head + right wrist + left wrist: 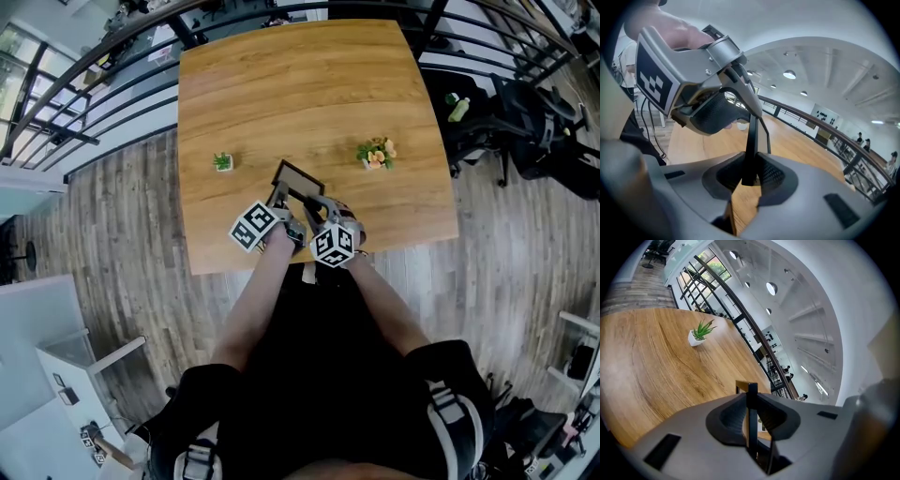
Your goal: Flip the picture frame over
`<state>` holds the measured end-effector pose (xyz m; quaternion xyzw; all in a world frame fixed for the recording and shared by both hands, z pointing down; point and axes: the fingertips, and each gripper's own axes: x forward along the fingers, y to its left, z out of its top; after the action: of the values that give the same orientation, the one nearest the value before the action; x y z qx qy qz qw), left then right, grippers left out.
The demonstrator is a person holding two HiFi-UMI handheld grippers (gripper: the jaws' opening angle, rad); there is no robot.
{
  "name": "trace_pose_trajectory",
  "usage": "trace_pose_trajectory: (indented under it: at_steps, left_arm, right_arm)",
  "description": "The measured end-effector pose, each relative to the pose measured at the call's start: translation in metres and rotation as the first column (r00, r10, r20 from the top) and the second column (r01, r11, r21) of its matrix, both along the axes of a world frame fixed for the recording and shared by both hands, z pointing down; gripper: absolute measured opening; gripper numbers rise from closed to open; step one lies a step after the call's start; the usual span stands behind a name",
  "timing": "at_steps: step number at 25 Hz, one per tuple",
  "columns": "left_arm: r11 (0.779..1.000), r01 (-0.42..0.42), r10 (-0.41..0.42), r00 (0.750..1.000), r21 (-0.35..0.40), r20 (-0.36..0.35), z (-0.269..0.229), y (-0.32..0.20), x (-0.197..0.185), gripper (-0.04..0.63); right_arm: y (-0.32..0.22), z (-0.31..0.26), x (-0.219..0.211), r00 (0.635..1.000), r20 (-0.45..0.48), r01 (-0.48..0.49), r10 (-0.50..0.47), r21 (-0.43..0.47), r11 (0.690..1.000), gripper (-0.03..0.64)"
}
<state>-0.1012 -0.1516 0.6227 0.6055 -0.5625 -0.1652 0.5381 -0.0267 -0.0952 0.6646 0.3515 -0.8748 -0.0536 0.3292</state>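
**At the near edge of the surface, two grips on one picture frame**

Near the person's side of the wooden surface point(309, 84), the dark-rimmed picture frame point(298, 180) is tilted up on edge. The left hand-held gripper point(282, 208) has its jaws closed on the frame's rim, which shows edge-on between the pads in the left gripper view point(751, 397). The right hand-held gripper point(320, 211) is likewise clamped on the rim point(751, 136) just beside it. Whether the frame's far edge touches the wood cannot be made out.

Left of the frame, well apart, stands a small green plant in a white pot point(222, 162). Right of the frame, also well apart, sits a pot of orange and yellow flowers point(377, 154). Neither touches the frame or the hand-held grippers. Beyond the frame, past the surface's far edge, runs a black railing point(94, 84).
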Motion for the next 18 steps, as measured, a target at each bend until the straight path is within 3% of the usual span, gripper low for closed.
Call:
trace_pose_trajectory:
  at_steps: [6, 9, 13, 18]
  left_arm:
    - [0.997, 0.017, -0.012, 0.998, 0.080, -0.056, -0.002, 0.000, -0.002, 0.081]
    - [0.991, -0.011, 0.022, 0.997, 0.136, -0.073, -0.006, -0.002, 0.000, 0.082]
    - [0.979, -0.043, 0.058, 0.996, 0.197, -0.067, -0.015, -0.006, -0.002, 0.081]
    - [0.979, -0.037, 0.049, 0.997, 0.201, -0.053, -0.013, -0.004, -0.010, 0.081]
  right_arm:
    - [0.000, -0.005, -0.002, 0.999, 0.049, 0.002, 0.000, -0.035, 0.999, 0.083]
    - [0.000, -0.009, -0.002, 0.993, 0.117, 0.001, 0.009, -0.082, 0.997, 0.083]
    - [-0.006, -0.016, 0.005, 0.959, 0.272, -0.030, 0.082, -0.189, 0.981, 0.081]
    - [-0.015, -0.015, 0.026, 0.930, 0.335, -0.067, 0.147, -0.239, 0.969, 0.081]
